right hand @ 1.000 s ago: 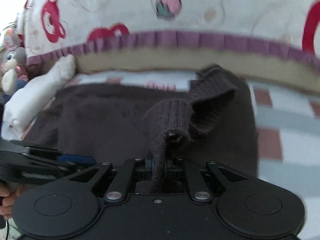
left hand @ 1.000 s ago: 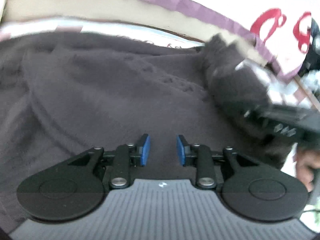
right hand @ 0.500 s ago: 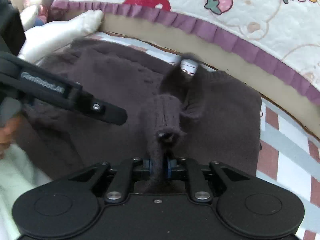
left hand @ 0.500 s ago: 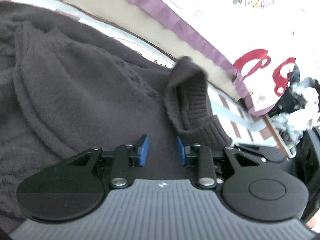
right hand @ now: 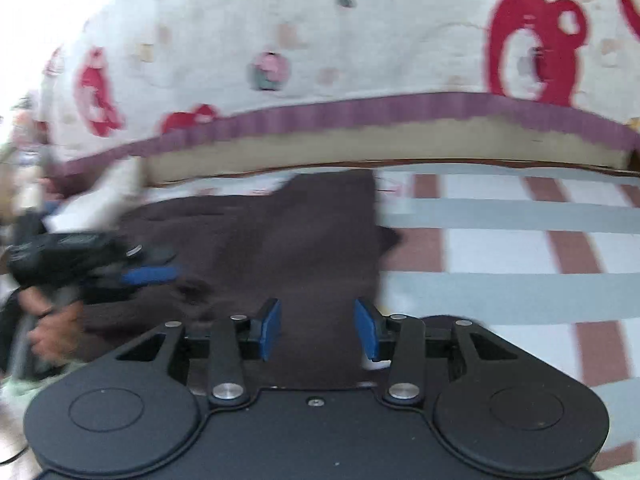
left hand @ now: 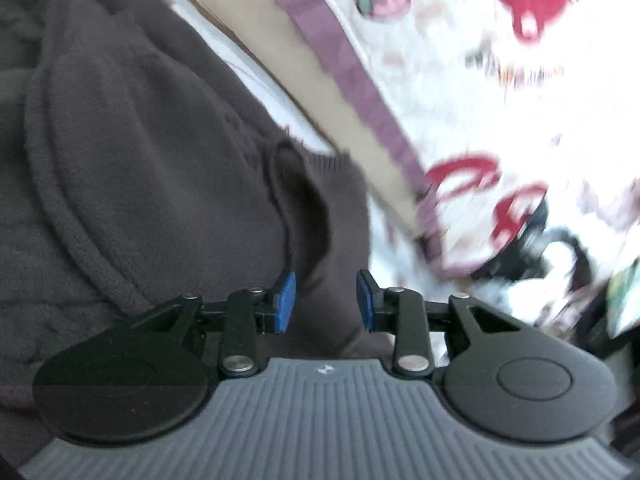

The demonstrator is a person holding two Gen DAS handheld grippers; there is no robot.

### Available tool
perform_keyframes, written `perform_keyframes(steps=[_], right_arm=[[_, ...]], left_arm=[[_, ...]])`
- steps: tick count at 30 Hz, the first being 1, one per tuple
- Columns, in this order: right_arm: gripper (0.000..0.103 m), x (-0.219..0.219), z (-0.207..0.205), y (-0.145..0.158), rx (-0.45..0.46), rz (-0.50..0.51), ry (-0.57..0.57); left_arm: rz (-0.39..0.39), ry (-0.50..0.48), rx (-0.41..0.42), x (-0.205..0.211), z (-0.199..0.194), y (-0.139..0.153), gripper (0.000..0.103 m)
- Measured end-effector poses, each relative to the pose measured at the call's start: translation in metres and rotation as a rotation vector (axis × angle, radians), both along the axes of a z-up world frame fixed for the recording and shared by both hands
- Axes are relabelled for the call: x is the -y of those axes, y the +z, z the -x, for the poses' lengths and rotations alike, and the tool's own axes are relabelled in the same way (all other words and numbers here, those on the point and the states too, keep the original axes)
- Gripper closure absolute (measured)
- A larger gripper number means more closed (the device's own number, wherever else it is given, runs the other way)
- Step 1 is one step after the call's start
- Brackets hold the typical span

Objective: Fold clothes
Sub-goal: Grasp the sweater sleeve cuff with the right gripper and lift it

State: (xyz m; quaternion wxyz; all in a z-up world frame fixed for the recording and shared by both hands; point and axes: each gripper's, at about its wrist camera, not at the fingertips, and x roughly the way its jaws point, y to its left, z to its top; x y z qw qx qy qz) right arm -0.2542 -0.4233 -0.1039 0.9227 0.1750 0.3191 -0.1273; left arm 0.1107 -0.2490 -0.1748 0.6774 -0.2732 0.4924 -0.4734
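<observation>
The right gripper (right hand: 316,330) is spread wide and empty above the dark brown sweater (right hand: 280,248), which lies flat on the striped sheet (right hand: 500,248). The left gripper (left hand: 326,302), also wide and empty, hovers over the sweater's folded edge. Beyond lies a patterned quilt (right hand: 360,40) with purple trim.

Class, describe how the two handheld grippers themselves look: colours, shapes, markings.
The left gripper has blue pads on black linkage arms, round black discs either side, and a ribbed grey body with a small white logo. The right gripper matches, but its body is plain black.
</observation>
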Motion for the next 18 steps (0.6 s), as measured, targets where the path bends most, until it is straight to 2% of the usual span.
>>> perform_keyframes(steps=[2,4,6,9,10,11,13,14,15,16,17,18], right_arm=[[0.056,-0.016,-0.011,0.000,-0.063,0.071,0.096],[0.051,-0.034,-0.031,-0.013,-0.164,0.188,0.175],[0.043,-0.052,-0.039,-0.031,-0.242,0.378,0.215],[0.044,-0.079,-0.045,-0.058,-0.347,0.687,0.259],[0.044,-0.084,-0.046,-0.059,-0.331,0.710,0.280],[0.044,-0.087,-0.046,-0.054,-0.285,0.684,0.304],[0.045,-0.093,-0.051,-0.050,-0.231,0.640,0.322],[0.050,-0.094,-0.056,-0.050,-0.228,0.616,0.330],[0.068,-0.092,-0.059,-0.051,-0.228,0.594,0.319],[0.080,-0.090,-0.062,-0.052,-0.231,0.573,0.298],[0.082,-0.088,-0.065,-0.053,-0.233,0.551,0.277],[0.083,-0.088,-0.065,-0.047,-0.217,0.546,0.239]], left_arm=[[-0.011,-0.005,0.018,0.001,0.001,0.002,0.064],[-0.022,-0.011,0.036,0.003,0.001,0.004,0.062],[-0.033,-0.016,0.054,0.004,0.002,0.005,0.060],[-0.091,-0.052,0.134,0.015,0.011,0.008,0.054],[-0.099,-0.052,0.163,0.016,0.014,0.011,0.050],[-0.107,-0.051,0.192,0.018,0.017,0.013,0.045],[-0.122,-0.051,0.250,0.020,0.022,0.018,0.043],[-0.130,-0.050,0.279,0.022,0.025,0.020,0.046],[-0.138,-0.050,0.308,0.023,0.028,0.022,0.049],[-0.146,-0.050,0.337,0.025,0.030,0.025,0.075],[-0.154,-0.049,0.366,0.026,0.033,0.027,0.093],[-0.162,-0.049,0.395,0.028,0.036,0.029,0.093]])
